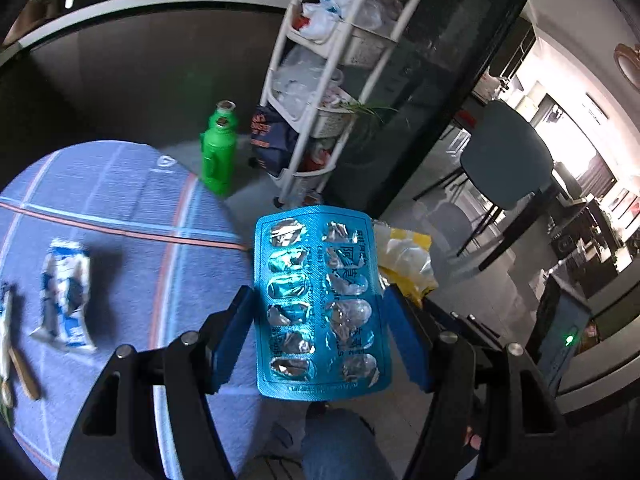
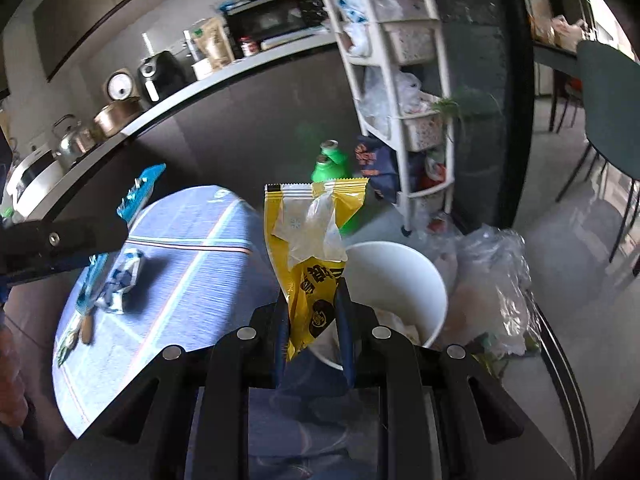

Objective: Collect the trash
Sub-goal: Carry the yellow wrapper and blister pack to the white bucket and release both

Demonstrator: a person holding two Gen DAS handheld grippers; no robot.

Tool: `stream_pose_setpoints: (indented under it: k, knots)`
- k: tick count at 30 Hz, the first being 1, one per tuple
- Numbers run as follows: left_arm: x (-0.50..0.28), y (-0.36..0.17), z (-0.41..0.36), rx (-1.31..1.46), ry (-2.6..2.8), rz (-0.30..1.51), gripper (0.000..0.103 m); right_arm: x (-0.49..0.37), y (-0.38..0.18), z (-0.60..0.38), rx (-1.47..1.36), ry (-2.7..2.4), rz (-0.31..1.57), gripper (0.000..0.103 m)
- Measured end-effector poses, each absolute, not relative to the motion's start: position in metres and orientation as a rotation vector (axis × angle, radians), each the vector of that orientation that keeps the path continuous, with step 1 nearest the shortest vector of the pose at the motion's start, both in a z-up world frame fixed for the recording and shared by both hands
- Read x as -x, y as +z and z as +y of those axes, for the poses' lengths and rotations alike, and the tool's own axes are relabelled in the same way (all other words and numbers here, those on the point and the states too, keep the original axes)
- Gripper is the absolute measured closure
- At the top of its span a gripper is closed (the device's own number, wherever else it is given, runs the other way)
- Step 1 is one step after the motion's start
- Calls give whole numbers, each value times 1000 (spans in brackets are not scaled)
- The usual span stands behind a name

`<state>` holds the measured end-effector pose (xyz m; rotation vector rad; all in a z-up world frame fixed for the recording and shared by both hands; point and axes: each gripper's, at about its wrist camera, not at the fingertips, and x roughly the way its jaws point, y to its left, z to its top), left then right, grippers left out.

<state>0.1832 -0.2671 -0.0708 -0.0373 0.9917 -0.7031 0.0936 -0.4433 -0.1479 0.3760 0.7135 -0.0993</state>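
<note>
From the left wrist camera, the left gripper (image 1: 320, 308) held a blue blister pack (image 1: 320, 300) upright, its two blue pads clamped on the pack's long edges with the emptied foil pockets facing the lens. Just behind the pack's right edge peeked a yellow wrapper (image 1: 404, 256). To the left lay the round table (image 1: 120, 208) under a blue checked cloth, its curved rim ending close to the pack. On the cloth sat a crumpled blue-and-white wrapper (image 1: 66, 292), and near the table's left edge a wooden stick (image 1: 26, 372). Beyond the rim, a green bottle (image 1: 218, 152) stood on the floor beside a white shelf cart (image 1: 320, 80) stuffed with plastic bags. Open grey floor ran to the right toward a dark chair (image 1: 508, 156). A person's knee in jeans (image 1: 340, 440) showed below the gripper.

From the right wrist camera, the right gripper (image 2: 312, 316) was pinched tight on the lower part of the yellow wrapper (image 2: 316, 240), which stood up between the narrow-set fingers, its torn clear top flopped over. Directly behind it, on the floor, a white bin (image 2: 424, 280) stood open-mouthed, with paper visible inside; the wrapper overlapped its left rim in the picture. A clear plastic bag (image 2: 496, 280) slumped against the bin's right side. At left, the other gripper's dark arm crossed above the table's (image 2: 180, 248) edge, carrying the blister pack (image 2: 140, 192) edge-on. The crumpled wrapper (image 2: 122, 280) rested on the cloth, well clear of the rim.
</note>
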Motion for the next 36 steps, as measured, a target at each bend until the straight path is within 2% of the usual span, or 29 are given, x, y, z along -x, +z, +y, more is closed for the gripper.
stream_pose_setpoints:
  k: [21, 24, 25, 26, 27, 28, 29, 31, 34, 36]
  knots:
    - [-247, -173, -365, -14, -743, 1141, 36, -135, -250, -503, -419, -133, 863, 81]
    - [-251, -182, -368, -20, -732, 1150, 35, -142, -258, -501, -394, -122, 874, 68]
    - [-253, -183, -369, -25, -726, 1144, 32, -144, -260, -499, -373, -116, 877, 55]
    - [-254, -183, -370, -35, -712, 1132, 28, -145, -260, -498, -357, -115, 876, 47]
    - [-254, -182, -370, -38, -701, 1117, 16, -145, -260, -496, -342, -114, 870, 35]
    - [-255, -180, -368, -29, -692, 1093, 11, -144, -259, -495, -329, -112, 863, 34]
    - [-256, -178, -367, -19, -693, 1082, 10, -144, -259, -493, -316, -107, 856, 34]
    - [-258, -176, -365, -6, -695, 1075, 5, -144, -257, -491, -301, -101, 849, 21]
    - [-258, -173, -363, 3, -683, 1070, 4, -141, -254, -488, -283, -98, 840, 9]
    - [-258, -173, -359, 13, -672, 1079, 4, -140, -251, -486, -279, -94, 840, 9]
